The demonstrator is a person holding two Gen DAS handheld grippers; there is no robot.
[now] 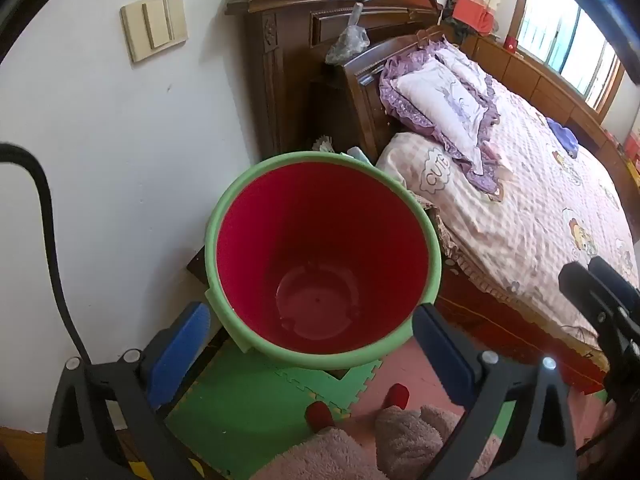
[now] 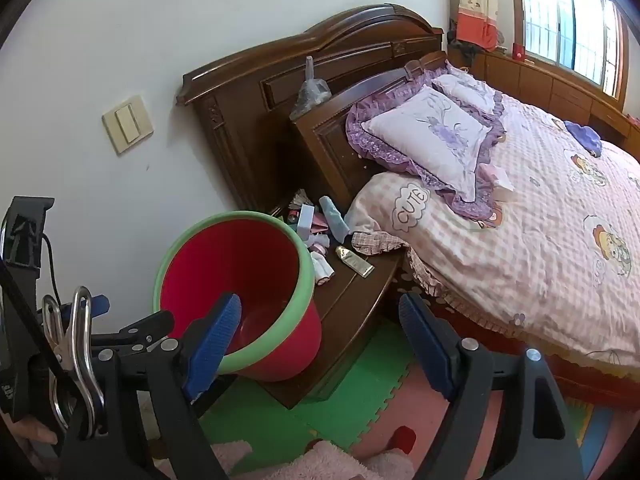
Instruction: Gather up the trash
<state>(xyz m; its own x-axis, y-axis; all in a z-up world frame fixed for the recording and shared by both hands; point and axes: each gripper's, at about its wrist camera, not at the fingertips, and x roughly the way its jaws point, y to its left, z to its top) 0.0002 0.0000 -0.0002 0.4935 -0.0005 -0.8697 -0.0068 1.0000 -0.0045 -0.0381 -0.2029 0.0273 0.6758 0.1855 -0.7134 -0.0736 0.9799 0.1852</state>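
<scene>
Looked down into an empty red bin (image 1: 320,248) with a green rim. Left gripper (image 1: 312,344) wide open, blue pads (image 1: 180,352) flanking the bin's near rim, not pressing it. Bin stood by the white wall (image 1: 100,160), beside the bed (image 1: 540,200). Green and pink mats (image 1: 248,408) below; purple pillow (image 1: 440,104) against the headboard (image 1: 304,40).

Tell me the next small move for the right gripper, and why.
Probably ease the right gripper forward toward the gold tube on the nightstand. Its jaws stand open and empty, the red bucket looks empty, and the tube lies nearest, apart from the litter pile behind it.
</scene>
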